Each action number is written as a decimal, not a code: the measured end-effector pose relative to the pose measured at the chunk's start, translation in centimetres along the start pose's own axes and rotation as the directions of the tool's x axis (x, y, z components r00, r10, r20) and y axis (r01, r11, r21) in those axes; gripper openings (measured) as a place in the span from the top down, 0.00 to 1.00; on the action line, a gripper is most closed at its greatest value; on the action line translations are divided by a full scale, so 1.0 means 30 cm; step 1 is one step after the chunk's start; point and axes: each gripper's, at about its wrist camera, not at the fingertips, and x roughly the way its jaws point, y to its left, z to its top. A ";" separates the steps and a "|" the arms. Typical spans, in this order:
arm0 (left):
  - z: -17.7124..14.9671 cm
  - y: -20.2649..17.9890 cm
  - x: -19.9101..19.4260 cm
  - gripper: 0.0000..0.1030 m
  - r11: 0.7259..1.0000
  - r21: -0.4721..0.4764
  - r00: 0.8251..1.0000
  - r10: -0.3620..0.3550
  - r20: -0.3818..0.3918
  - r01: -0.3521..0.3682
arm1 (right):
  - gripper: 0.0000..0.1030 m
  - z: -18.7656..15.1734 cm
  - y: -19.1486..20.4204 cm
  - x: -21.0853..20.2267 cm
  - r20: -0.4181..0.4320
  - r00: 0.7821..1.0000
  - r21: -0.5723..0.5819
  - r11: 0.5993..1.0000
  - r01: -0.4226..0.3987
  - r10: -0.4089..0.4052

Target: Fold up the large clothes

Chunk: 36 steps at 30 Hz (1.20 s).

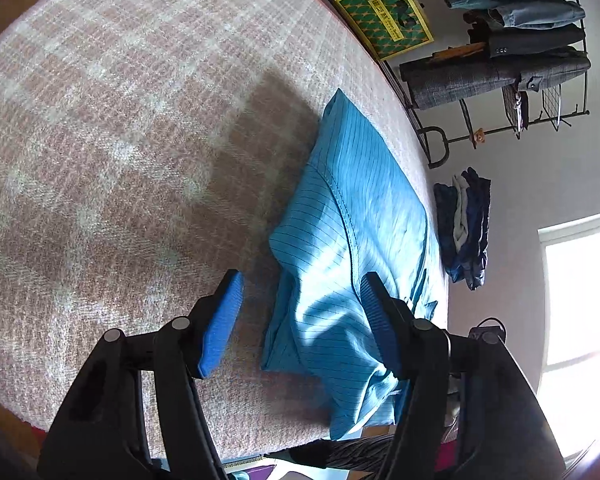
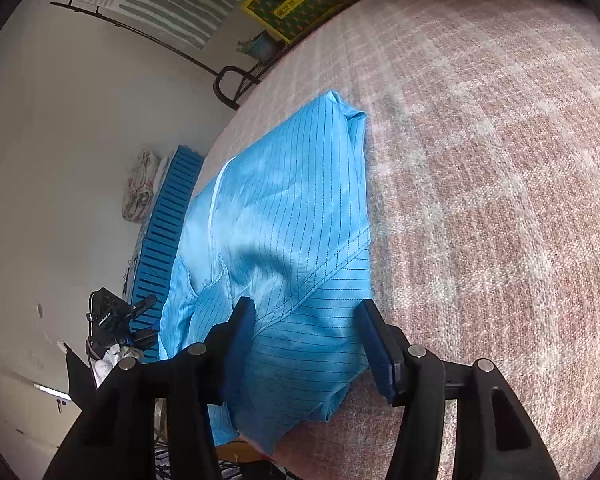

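A light blue garment with thin dark stripes (image 1: 340, 216) lies folded in a long bundle near the edge of a pink plaid cover (image 1: 120, 140). My left gripper (image 1: 302, 316) hovers over the garment's near end, jaws open. Its right finger (image 1: 380, 320) is over the cloth and its left finger (image 1: 222, 320) is over the bare cover. In the right wrist view the same garment (image 2: 292, 200) runs away from me on the cover (image 2: 500, 180). My right gripper (image 2: 310, 336) stands open astride the garment's near end, the cloth lying slack between its pads.
Past the cover's edge are a yellow and green box (image 1: 384, 16), a metal rack with hung clothes (image 1: 512, 40) and a pile of dark clothes (image 1: 466, 228) on the floor. A blue slatted crate (image 2: 168, 232) and a black camera device (image 2: 112, 320) sit beside the edge.
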 end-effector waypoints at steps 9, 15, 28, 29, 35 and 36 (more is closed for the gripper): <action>-0.084 -0.026 0.126 0.92 0.998 0.041 0.997 0.041 -0.064 -0.038 | 0.88 0.063 -0.044 0.068 -0.019 1.000 0.019 1.000 0.005 -0.005; -0.191 -0.073 0.122 0.93 0.994 0.079 0.993 0.076 -0.085 -0.069 | 0.89 0.155 0.005 0.079 0.009 0.993 -0.106 0.987 0.117 -0.117; -0.165 -0.071 0.004 0.99 0.998 0.061 0.999 0.017 -0.041 -0.015 | 0.94 0.085 -0.037 -0.027 -0.026 1.000 -0.020 1.000 0.002 -0.003; -0.166 -0.086 -0.007 0.99 0.998 0.065 0.999 0.000 -0.034 0.002 | 0.94 0.083 -0.024 -0.035 -0.018 1.000 -0.021 1.000 -0.021 0.020; -0.174 -0.047 0.011 0.99 0.978 0.111 0.983 0.180 -0.024 -0.176 | 0.96 0.052 0.002 -0.035 -0.030 0.997 -0.102 0.992 0.068 -0.071; -0.177 -0.038 0.018 0.99 0.972 0.110 0.977 0.213 -0.023 -0.209 | 0.96 0.047 0.003 -0.024 -0.045 0.995 -0.111 0.990 0.085 -0.090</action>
